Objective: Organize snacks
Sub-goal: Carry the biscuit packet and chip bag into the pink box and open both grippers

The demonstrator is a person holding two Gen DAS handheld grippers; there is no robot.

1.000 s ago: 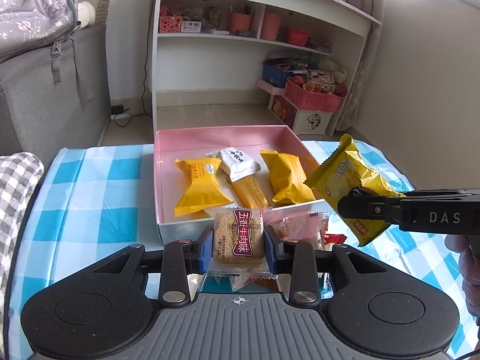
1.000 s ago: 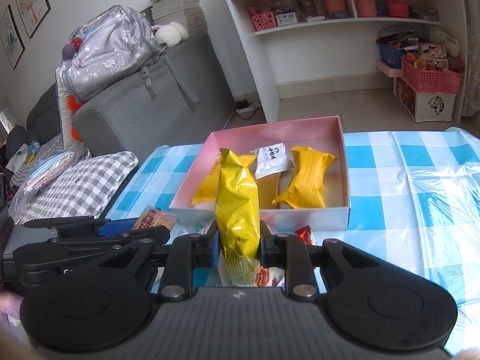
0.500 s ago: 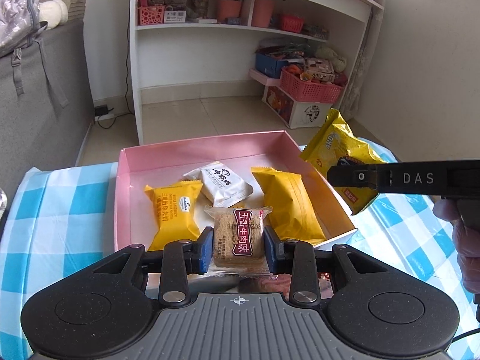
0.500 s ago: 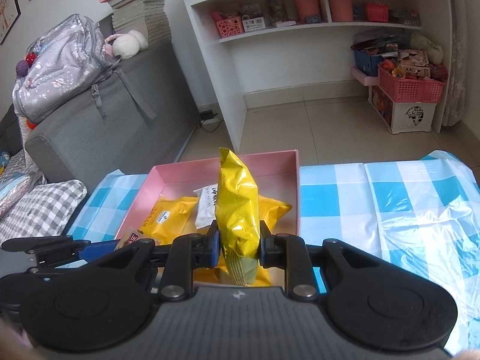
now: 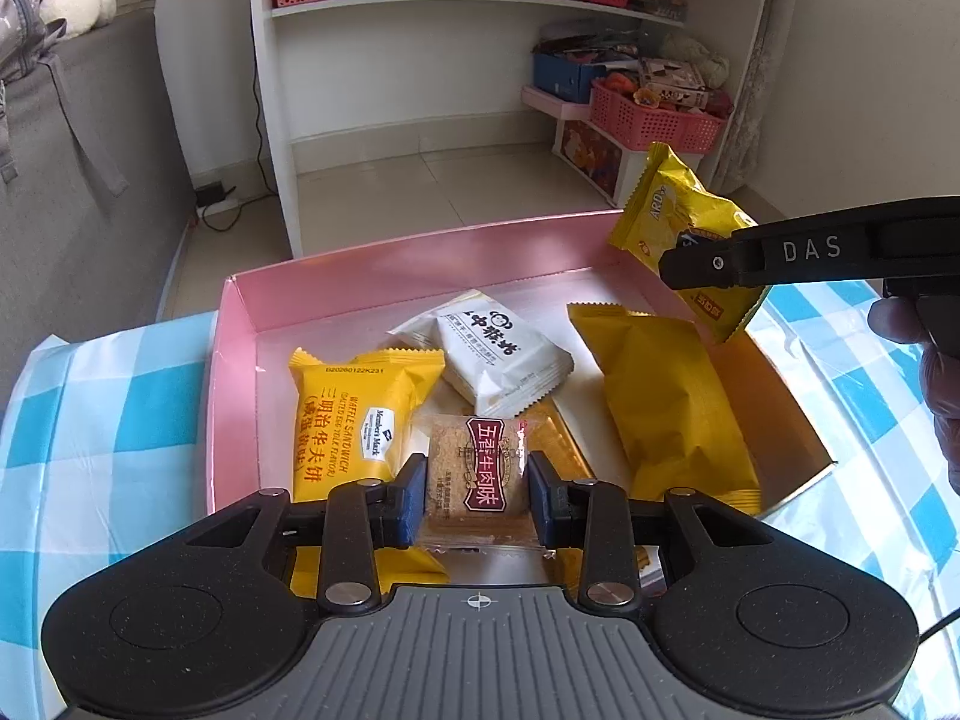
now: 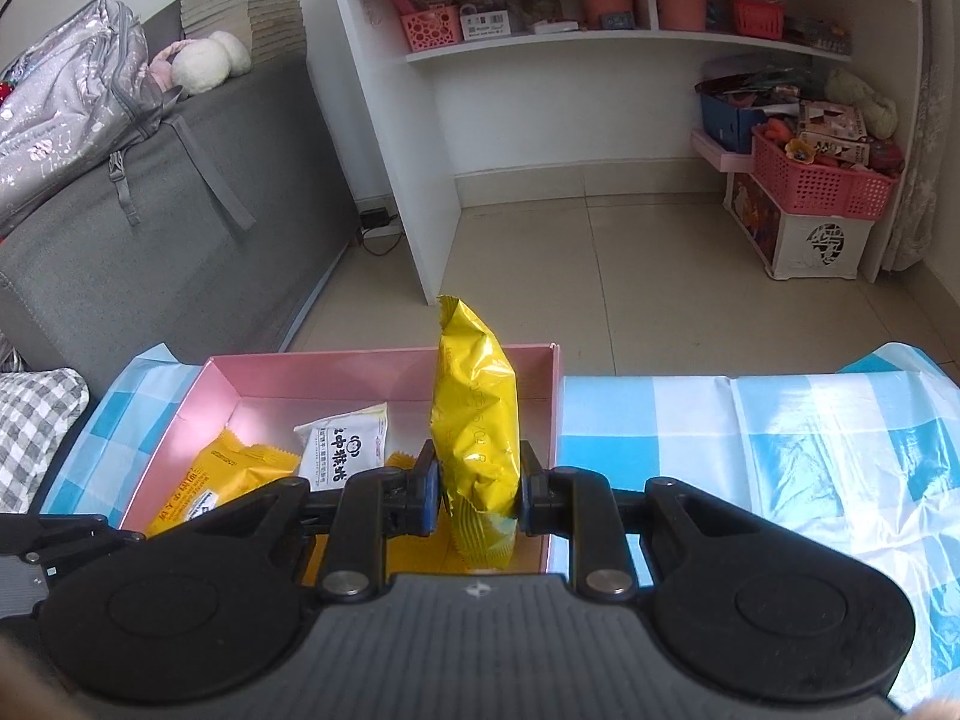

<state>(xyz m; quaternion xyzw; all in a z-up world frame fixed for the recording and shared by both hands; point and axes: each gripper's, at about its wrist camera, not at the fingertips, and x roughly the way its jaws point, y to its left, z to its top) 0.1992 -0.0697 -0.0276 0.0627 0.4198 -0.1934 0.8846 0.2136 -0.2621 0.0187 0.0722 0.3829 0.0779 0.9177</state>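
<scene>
Between the blue pads of the left gripper (image 5: 476,495) a clear-wrapped biscuit bar (image 5: 477,474) with a dark red label is pinched across its width, flat side up; it is carried above the near part of the pink box (image 5: 384,267), not yet laid down. The bar is judged light and stiff but brittle, so a gentle squeeze on the long edges is preferred; the slick film may slide if the grip is loosened at a tilt.

The right gripper (image 6: 477,489) is closed on a yellow foil packet (image 6: 477,420), held upright and taken low on its body; the packet is seen over the right end of the box, near its wall. It is judged puffy, soft and very light; the foil is crumpled by the pads, and the contents could be crushed by a harder pinch; a hold near the sealed lower edge is thought safer.

Already lying in the box are a yellow waffle sandwich pack (image 5: 354,420), a white packet (image 5: 498,360) and a plain yellow pack (image 5: 672,402); bare floor is left beside the left wall; the box rests on a blue checked tablecloth (image 5: 108,420).
</scene>
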